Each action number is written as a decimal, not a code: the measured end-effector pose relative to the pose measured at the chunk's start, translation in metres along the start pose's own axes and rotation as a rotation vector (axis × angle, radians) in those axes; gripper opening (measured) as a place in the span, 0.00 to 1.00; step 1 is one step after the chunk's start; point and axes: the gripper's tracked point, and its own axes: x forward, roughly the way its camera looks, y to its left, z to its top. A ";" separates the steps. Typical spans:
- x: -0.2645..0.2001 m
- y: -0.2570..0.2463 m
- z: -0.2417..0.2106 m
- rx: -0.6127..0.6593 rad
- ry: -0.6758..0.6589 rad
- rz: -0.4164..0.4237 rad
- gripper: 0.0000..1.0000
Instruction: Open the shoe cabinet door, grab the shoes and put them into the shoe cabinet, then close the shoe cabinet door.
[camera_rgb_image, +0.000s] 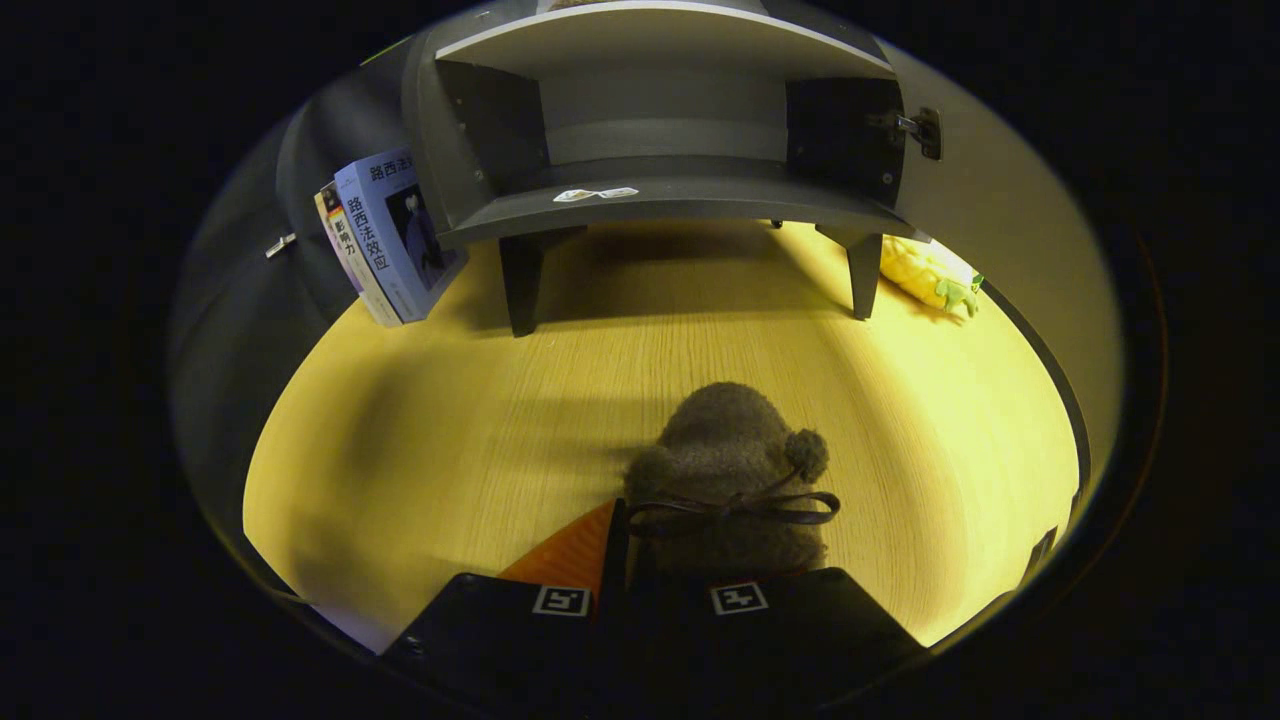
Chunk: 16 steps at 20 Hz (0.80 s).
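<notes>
Brown fuzzy shoe (727, 470) sitting between gripper (655, 585) fingers, heel end gripped, toe pointing ahead toward shoe cabinet (660, 195). Fingers closing narrow on shoe; both seem pressing on it. Cabinet door (1000, 220) standing open at right, lower shelf bare. Shoe hanging over wooden table (450, 440), well short of cabinet. Books (385, 240) leaning against cabinet's left side; yellow toy (930, 275) lying by right leg. Advice: keeping grip firm, raising shoe above shelf lip, aiming mid-opening, staying off door hinge, releasing only once sole resting flat.
</notes>
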 end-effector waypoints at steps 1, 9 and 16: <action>-0.012 -0.001 0.009 0.008 0.001 0.002 0.29; -0.036 0.001 0.030 0.014 -0.037 0.026 0.10; -0.129 0.002 0.126 0.023 -0.213 0.047 0.10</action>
